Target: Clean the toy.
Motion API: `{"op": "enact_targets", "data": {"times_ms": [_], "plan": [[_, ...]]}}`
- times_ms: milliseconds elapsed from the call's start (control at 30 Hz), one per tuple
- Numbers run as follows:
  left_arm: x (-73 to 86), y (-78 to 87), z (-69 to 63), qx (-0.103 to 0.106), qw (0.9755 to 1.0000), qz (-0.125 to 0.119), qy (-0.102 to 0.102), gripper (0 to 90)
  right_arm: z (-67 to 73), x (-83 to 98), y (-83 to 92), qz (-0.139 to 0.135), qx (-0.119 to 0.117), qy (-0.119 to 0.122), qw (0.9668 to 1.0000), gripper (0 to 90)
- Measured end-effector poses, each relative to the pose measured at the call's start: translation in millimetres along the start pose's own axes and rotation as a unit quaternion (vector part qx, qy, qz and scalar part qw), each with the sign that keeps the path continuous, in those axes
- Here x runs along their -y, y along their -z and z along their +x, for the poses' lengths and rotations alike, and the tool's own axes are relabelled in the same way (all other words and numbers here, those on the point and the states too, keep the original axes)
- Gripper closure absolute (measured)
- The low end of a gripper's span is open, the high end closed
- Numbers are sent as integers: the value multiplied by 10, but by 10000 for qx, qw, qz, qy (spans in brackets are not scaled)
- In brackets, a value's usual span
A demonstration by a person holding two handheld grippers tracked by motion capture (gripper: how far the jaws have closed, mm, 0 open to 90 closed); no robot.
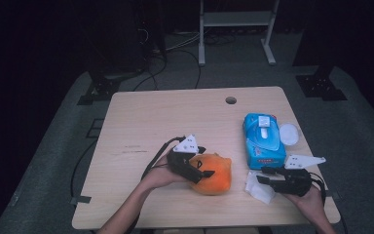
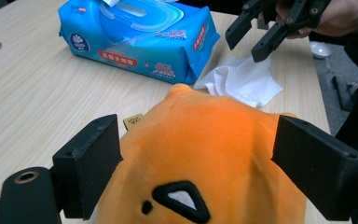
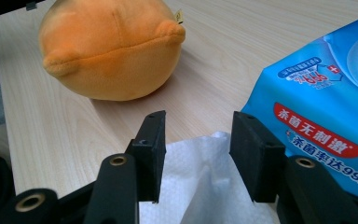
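Observation:
An orange plush toy (image 1: 216, 176) lies on the wooden table (image 1: 146, 117), near the front edge. My left gripper (image 1: 202, 168) reaches over it from the left, and in the left gripper view both black pads (image 2: 91, 163) press against the sides of the plush (image 2: 205, 149). A white wipe (image 1: 259, 191) lies crumpled to the right of the toy. Just above it, my right gripper (image 1: 261, 176) stands open; in the right gripper view the wipe (image 3: 200, 186) lies under and between the parted jaws of that gripper (image 3: 198, 135), untouched by the pads.
A blue pack of wet wipes (image 1: 263, 139) with its flap open lies behind the right gripper. A round white lid (image 1: 289, 132) sits by the table's right edge. There is a cable hole (image 1: 231, 100) at the back of the table.

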State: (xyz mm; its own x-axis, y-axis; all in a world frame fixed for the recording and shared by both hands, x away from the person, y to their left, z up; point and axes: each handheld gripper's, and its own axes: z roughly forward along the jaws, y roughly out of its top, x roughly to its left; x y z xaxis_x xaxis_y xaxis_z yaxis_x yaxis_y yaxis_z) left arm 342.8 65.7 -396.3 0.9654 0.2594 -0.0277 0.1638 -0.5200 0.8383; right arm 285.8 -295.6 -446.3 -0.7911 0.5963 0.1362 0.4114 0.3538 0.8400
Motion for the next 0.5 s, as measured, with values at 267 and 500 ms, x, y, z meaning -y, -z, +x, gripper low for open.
{"op": "enact_targets", "data": {"times_ms": [267,500], "plan": [[-21,-149,60,198,9994,258,63,173,18,3,-23,3,2,50,10000,500],[96,-225,25,359,9982,476,117,268,44,8,-27,36,52,115,9999,480]]}}
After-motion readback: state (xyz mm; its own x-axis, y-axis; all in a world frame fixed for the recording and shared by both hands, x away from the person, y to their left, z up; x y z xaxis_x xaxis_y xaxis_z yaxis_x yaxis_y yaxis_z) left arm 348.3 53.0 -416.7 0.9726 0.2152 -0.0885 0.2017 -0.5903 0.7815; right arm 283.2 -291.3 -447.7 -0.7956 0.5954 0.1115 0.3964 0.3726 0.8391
